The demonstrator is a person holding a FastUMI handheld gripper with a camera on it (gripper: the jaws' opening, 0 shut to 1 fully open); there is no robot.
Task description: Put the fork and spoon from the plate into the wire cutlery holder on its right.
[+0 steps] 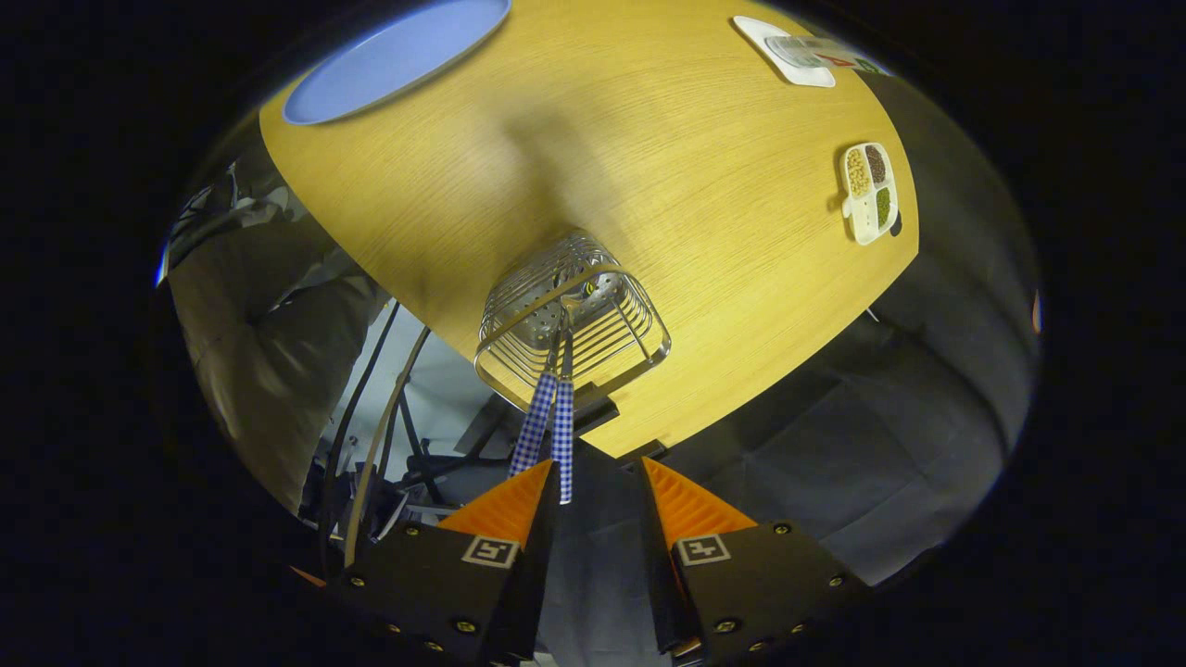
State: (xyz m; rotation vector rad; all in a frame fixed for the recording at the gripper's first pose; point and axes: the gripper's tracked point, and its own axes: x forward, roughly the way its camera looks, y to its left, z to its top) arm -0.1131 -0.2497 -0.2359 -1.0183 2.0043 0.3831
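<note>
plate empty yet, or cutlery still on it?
Empty: the blue plate is bare. Two checked-handled utensils stand in the wire holder. The gripper fingers are open.

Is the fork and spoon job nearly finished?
Nearly, it seems. Two checked handles stand in the wire holder, likely the fork and spoon, though their heads are hard to tell apart. The plate looks bare. The gripper is open, with one handle's end right beside one finger, so nothing is gripped. What's left, probably: just pulling the gripper away.
</note>
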